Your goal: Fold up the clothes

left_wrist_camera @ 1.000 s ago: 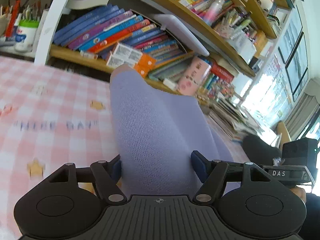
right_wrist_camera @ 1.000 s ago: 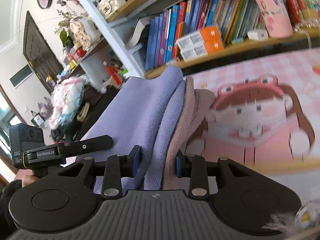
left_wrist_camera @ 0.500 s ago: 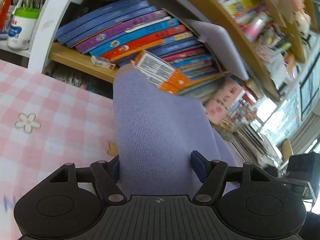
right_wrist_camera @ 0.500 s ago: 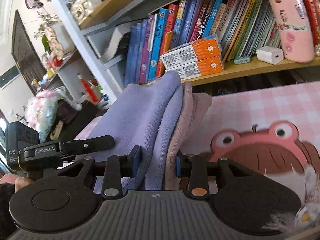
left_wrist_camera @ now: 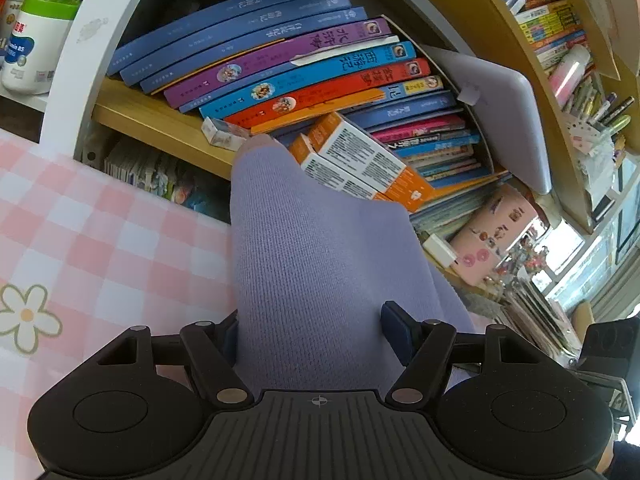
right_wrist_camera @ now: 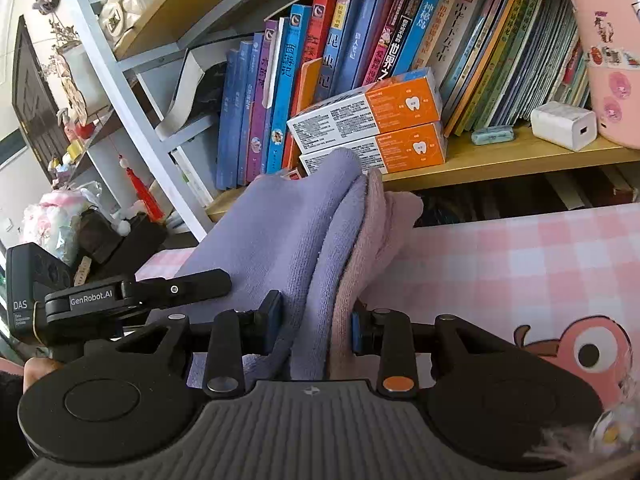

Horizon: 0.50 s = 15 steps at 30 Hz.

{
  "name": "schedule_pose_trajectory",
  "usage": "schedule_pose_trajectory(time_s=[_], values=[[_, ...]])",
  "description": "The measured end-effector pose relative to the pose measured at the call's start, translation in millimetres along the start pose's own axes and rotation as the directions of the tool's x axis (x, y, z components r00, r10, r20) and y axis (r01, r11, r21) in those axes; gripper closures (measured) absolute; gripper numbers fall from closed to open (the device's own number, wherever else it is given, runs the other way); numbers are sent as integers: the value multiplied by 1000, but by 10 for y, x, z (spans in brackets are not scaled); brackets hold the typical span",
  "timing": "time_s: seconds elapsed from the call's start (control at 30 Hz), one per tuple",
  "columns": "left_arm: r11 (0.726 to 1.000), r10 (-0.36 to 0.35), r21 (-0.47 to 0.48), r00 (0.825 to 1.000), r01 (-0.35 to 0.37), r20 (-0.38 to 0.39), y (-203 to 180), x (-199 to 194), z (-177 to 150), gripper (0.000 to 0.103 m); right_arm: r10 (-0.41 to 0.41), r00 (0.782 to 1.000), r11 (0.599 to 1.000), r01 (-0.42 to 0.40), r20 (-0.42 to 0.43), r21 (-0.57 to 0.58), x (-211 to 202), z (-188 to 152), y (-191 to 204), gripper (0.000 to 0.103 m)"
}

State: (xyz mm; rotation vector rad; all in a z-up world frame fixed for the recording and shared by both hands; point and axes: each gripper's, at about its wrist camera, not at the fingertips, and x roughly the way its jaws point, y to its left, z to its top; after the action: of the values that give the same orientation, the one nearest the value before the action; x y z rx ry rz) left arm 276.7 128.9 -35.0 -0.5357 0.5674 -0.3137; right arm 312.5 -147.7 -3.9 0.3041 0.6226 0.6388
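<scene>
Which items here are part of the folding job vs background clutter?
In the job:
- lilac knit garment, pinkish layer bunched with it
- left gripper, jaws shut on the garment
- right gripper, jaws shut on it too

Lying about:
- orange toothpaste boxes
- shelved books
- white charger
- pink checked tablecloth

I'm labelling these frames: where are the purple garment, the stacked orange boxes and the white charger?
purple garment (left_wrist_camera: 320, 272): left wrist view, knit middle.
orange boxes (right_wrist_camera: 404, 104): right wrist view, upper box's orange face.
white charger (right_wrist_camera: 562, 124): right wrist view, front face.

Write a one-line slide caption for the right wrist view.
Right gripper shut on a bunched lilac-and-pink garment, lifted above the pink checked tablecloth before a crowded bookshelf.
</scene>
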Motion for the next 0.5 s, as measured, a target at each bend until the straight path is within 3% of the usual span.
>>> schedule_pose_trajectory(time_s=[0.17, 0.23, 0.3, 0.33, 0.4, 0.5], values=[[1000, 11, 14, 1000, -12, 20, 34, 64, -6, 33, -2, 1000, 999, 1, 28, 38, 88, -41, -89, 72], [1000, 15, 10, 1000, -16, 24, 38, 59, -8, 31, -14, 999, 997, 11, 43, 74, 101, -70, -135, 66], [999, 45, 17, 998, -46, 46, 9, -3, -9, 22, -45, 997, 994, 38, 63, 100, 60, -105, -151, 54], [997, 61, 35, 995, -64, 77, -18, -86, -26, 16, -60, 995, 994, 53, 83, 94, -6, -121, -134, 50], [992, 89, 73, 985, -100, 147, -73, -263, -65, 14, -87, 988, 994, 78, 127, 71, -178, -150, -82, 40], [987, 109, 100, 977, -129, 181, -113, -482, -163, 12, -110, 977, 994, 104, 183, 39, -479, -226, 24, 38]])
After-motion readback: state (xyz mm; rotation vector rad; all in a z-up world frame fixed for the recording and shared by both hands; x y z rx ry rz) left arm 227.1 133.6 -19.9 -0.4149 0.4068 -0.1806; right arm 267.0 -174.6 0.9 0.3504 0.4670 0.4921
